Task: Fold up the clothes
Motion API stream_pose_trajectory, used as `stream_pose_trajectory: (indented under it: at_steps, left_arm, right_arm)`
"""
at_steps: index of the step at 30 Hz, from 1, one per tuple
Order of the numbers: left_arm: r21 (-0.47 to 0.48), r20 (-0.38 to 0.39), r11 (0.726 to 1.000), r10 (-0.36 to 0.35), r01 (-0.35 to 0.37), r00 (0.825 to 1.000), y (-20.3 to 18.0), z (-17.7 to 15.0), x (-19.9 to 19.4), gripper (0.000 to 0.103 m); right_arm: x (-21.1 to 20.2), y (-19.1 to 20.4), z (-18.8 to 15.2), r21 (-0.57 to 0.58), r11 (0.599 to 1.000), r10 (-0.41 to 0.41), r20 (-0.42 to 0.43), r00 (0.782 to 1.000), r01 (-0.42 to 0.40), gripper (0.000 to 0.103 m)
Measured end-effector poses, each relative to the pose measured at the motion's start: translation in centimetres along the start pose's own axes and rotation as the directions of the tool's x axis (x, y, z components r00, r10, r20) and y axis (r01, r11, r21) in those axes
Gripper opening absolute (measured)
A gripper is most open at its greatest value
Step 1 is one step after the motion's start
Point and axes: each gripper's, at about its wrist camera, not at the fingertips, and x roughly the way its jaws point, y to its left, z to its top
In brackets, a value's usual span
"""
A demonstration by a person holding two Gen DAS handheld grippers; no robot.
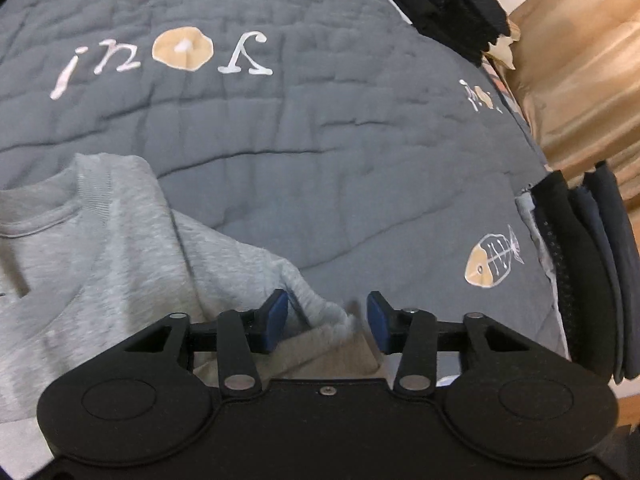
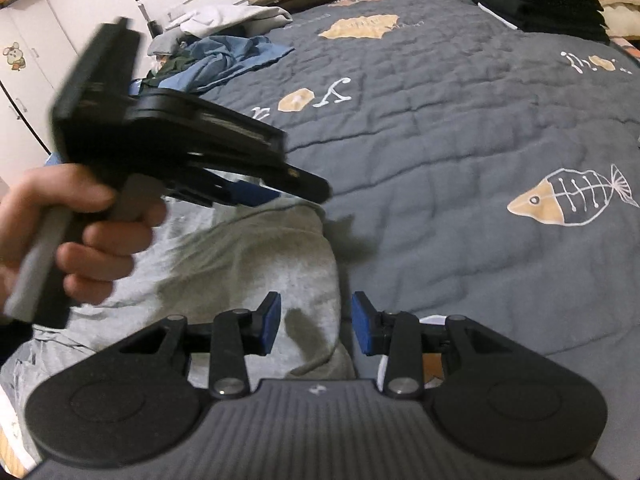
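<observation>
Left gripper (image 1: 327,322) hovering jaws apart over grey sweatshirt (image 1: 100,248) on quilt (image 1: 320,140), right gripper (image 2: 316,322) gaping beside sweatshirt's edge.

A grey fish-print quilt (image 2: 460,128) covers the bed beside white cupboards (image 2: 24,48).
</observation>
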Motion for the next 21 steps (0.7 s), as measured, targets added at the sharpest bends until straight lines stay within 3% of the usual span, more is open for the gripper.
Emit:
stream_pose_trajectory:
  at_steps: [1,4,8,14,17,19,21]
  left_arm:
    - [0.000,-0.005,1.000,0.001,-0.001,1.000,0.0,0.2,0.4,0.015]
    - [0.023,0.047,1.000,-0.015,0.014,0.999,-0.4,0.6,0.4,0.004]
    - [0.062,0.183,0.994,-0.098,0.088,0.978,-1.0,1.6,-0.7,0.003]
    - [0.079,0.206,0.996,-0.047,0.032,0.977,-2.1,3.2,-0.7,0.000]
    - [0.050,0.120,0.998,-0.032,0.027,0.992,-1.6,3.2,-0.4,0.011]
    - [0.078,0.104,0.997,0.009,-0.017,0.995,-1.6,2.6,-0.4,0.054]
    - [0.088,0.072,0.996,0.011,-0.017,0.997,-1.5,1.9,0.0,0.059]
  right_arm:
    - [0.0,0.1,0.0,-0.003,1.000,0.002,0.001,1.000,-0.002,0.038]
    - [-0.1,0.1,0.1,-0.001,1.000,-0.003,0.001,1.000,0.003,0.038]
    - [-0.1,0.2,0.1,0.000,1.000,-0.009,0.009,1.000,0.009,0.038]
    - [-0.2,-0.2,0.1,0.012,1.000,-0.021,0.019,1.000,0.021,0.038]
    - [-0.4,-0.4,0.2,0.022,0.999,-0.028,0.025,0.999,0.028,0.038]
    - [-0.5,-0.5,0.2,0.024,0.999,-0.029,0.028,0.999,0.028,0.038]
    - [-0.6,-0.5,0.3,0.027,0.999,-0.029,0.031,0.999,0.028,0.038]
